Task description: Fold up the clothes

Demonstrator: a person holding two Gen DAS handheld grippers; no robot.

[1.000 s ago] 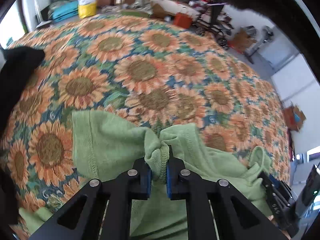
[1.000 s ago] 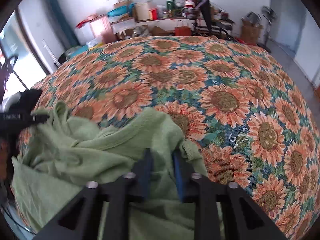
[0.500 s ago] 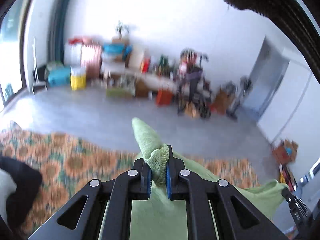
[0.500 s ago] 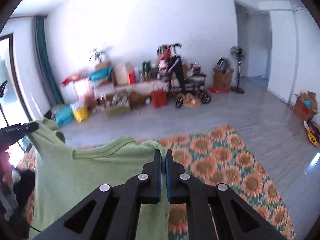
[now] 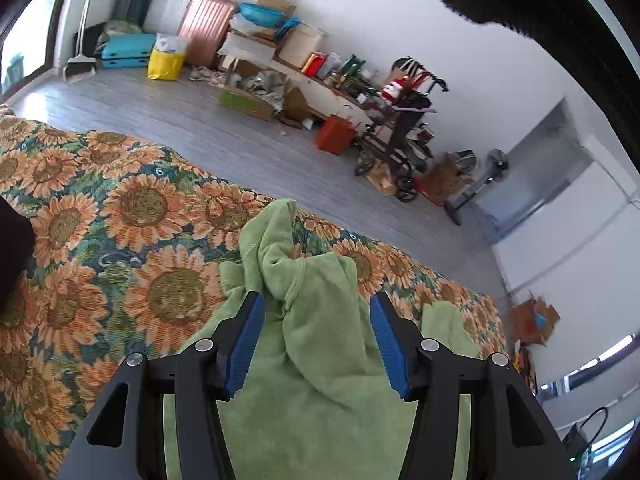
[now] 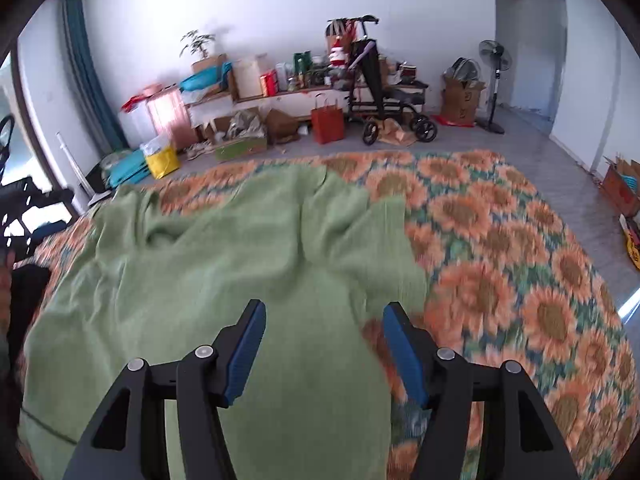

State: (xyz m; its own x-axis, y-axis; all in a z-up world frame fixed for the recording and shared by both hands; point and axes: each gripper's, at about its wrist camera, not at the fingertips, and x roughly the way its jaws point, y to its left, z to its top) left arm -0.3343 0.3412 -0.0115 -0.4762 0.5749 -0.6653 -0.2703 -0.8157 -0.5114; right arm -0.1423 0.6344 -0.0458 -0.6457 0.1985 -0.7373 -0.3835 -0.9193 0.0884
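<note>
Garment: green t-shirt [image 6: 248,264], lying spread on the sunflower-print cover [image 6: 520,280]; body mostly flat with soft creases, far edge near the cover's far end in the right wrist view.
Garment, left wrist view: same green t-shirt [image 5: 320,340], one part bunched and poking up in a rumpled peak, stitched hem visible; rest runs down under the camera.
Left gripper: left gripper [image 5: 316,332], fingers [image 5: 246,340] apart and opening, blue pads clear of the cloth; bunched fabric sits between them, not pinched.
Right gripper: right gripper [image 6: 324,340], fingers [image 6: 402,348] apart and opening, nothing clamped; flat green cloth lies below the gap, pads not pressing it.
Cover: orange sunflowers on blue-green ground, bare to the right of the shirt in the right wrist view, bare to the left in the left wrist view; right side blurred.
Dark item: black cloth [image 5: 12,248] at the left edge on the cover, cut off, can't tell what it is.
Floor: grey plank floor [image 5: 248,148] beyond the cover.
Far wall clutter: pink suitcase [image 5: 206,28], yellow bag [image 5: 166,64], turquoise case [image 5: 126,51], red paper bag [image 6: 328,122], black wheeled walker [image 6: 380,92], potted plant [image 6: 198,46], standing fan [image 6: 495,80], cardboard boxes [image 6: 460,96].
Left edge, right wrist view: teal curtain [image 6: 90,80] beside a bright window.
</note>
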